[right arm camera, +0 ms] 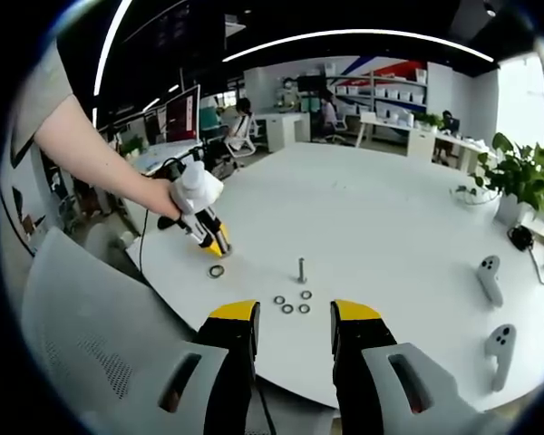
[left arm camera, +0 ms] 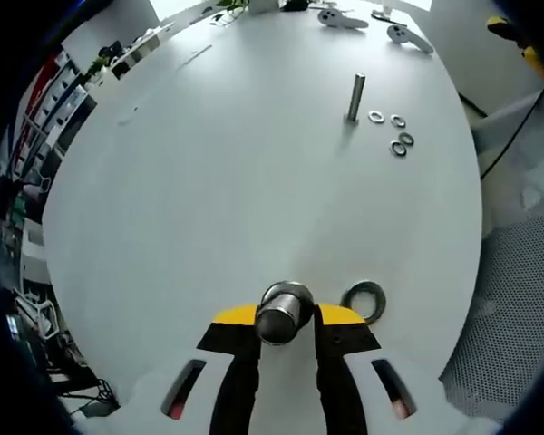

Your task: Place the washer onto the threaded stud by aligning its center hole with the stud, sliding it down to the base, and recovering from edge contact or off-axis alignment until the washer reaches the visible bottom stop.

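The left gripper was closed on a short metal cylinder — a stout steel piece seen end-on between its yellow-tipped jaws, held just above the white table. Just beside it to the right in the left gripper view, a large dark washer lay flat on the table, apart from the jaws. Farther across the table the threaded stud stood upright, and near its base lay four small washers in a loose cluster, none of them on the stud.

The right gripper stood with its jaws apart and nothing between them, hanging over the near edge of the table. In the right gripper view the stud rose just beyond the gap between the jaws, with the small washers scattered on the table between it and the jaw tips. To the left, the left gripper pointed down at the table, held by a person's hand on a bare arm, and the large washer lay just beside its tips.

Two white handheld controllers lay on the right side of the table — one nearer the edge than the other — and a potted plant stood at the far right. A grey mesh chair back sat at the lower left of that view.
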Demonstrator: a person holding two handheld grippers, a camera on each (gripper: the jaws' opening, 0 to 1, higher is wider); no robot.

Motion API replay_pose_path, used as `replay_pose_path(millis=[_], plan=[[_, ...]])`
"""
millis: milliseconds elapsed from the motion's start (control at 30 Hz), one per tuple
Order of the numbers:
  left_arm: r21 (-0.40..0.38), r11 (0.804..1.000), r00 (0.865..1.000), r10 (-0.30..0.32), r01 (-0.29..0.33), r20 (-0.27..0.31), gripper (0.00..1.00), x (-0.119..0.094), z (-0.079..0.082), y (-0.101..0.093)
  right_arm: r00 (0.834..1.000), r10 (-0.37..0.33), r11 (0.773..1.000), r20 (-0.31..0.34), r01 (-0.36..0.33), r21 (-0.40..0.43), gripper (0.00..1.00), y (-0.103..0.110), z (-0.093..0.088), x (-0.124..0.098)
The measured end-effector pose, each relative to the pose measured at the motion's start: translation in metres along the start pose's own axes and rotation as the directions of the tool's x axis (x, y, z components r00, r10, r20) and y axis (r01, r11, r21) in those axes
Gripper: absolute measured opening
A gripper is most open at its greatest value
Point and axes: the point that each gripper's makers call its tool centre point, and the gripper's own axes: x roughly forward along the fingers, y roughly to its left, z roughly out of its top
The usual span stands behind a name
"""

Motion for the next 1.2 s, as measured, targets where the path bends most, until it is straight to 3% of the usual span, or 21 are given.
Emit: replay_pose_path(millis=[267, 333, 600, 867, 1200], plan=[[-0.056, 0.998, 1.000, 0.020, -0.019, 0.014, 0.25, -0.006, -0.004, -0.004, 1.000, 0.023, 1.000, -0.009, -0.023, -0.007, 0.33, 0.005, -0.001, 0.002], [-0.103, 0.994, 1.000, 0.021, -0.019, 0.021, 0.25, -0.008, -0.005, -0.005, 0.999, 0.034, 0.999, -0.009, -0.034, -0.007, 0.33, 0.006, -0.001, 0.002], [-0.222, 0.975, 0.999, 0.026, -0.018, 0.034, 0.26, -0.017, -0.011, -0.018, 0.998, 0.065, 0.998, 0.004, -0.065, -0.006, 0.33, 0.013, 0.001, 0.002], [-0.339, 0.941, 0.999, 0.016, 0.003, 0.052, 0.27, -0.014, -0.008, -0.037, 0.998, 0.067, 0.998, 0.008, -0.067, 0.006, 0.33, 0.013, 0.001, 0.001], [-0.396, 0.918, 0.999, 0.005, 0.010, 0.036, 0.27, 0.000, -0.001, -0.058, 0.997, 0.081, 0.997, 0.009, -0.081, 0.009, 0.33, 0.015, 0.001, 0.002]])
